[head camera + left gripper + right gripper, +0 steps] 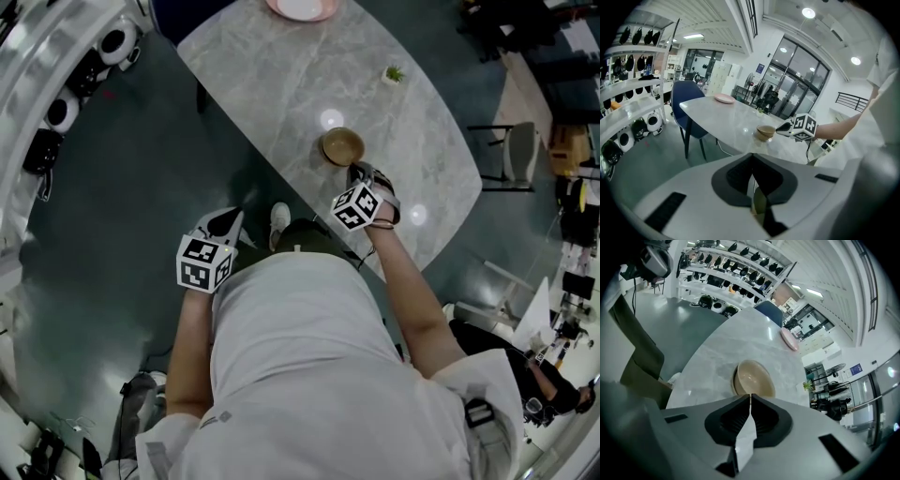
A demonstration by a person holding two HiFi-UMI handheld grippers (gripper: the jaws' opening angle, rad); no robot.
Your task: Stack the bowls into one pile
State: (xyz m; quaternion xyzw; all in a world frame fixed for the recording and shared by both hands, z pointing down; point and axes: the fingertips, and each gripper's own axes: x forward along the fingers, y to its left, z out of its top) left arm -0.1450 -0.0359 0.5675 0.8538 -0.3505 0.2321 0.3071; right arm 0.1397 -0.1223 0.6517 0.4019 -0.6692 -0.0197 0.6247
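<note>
One hazard, as I judge it, starts nearest me: my left gripper (228,223), lower left and off the table (272,84), is pressed together and empty, so nothing steadies the pile. My right gripper (362,174), jaws also together and pinching nothing, sits at the near rim of the nested bowls (342,146) mid-frame; a shove there could skid or tip them.

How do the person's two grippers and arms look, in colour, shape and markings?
The left gripper and the right gripper each have a pale grey body, dark-lined jaws and a white cube with black square markers. The person wears a white short-sleeved shirt.
</note>
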